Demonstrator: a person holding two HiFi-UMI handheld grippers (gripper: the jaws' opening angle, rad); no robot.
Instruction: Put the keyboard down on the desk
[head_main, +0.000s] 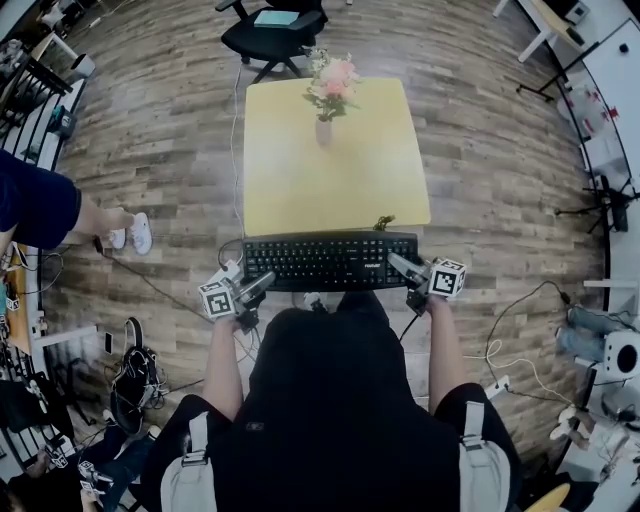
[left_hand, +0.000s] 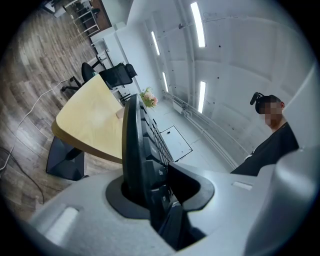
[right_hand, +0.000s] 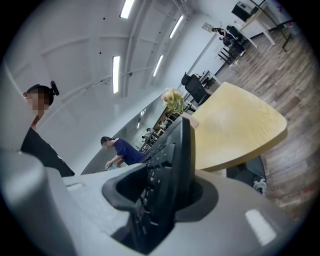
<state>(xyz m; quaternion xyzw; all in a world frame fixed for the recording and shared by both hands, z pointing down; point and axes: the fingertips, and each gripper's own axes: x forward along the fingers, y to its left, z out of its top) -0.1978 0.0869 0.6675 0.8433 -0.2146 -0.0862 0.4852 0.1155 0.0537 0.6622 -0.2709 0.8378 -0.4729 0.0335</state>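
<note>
A black keyboard (head_main: 330, 262) hangs level just in front of the near edge of the yellow desk (head_main: 330, 170), held at both ends. My left gripper (head_main: 262, 285) is shut on its left end; in the left gripper view the keyboard (left_hand: 135, 150) stands edge-on between the jaws, with the desk (left_hand: 90, 120) beyond. My right gripper (head_main: 400, 266) is shut on the right end; in the right gripper view the keyboard (right_hand: 175, 165) fills the gap between the jaws, with the desk (right_hand: 235, 130) to its right.
A vase of pink flowers (head_main: 330, 85) stands at the desk's far middle. A black office chair (head_main: 275, 35) sits behind the desk. A person's feet in white shoes (head_main: 130, 232) are at the left. Cables and a bag (head_main: 135, 375) lie on the wooden floor.
</note>
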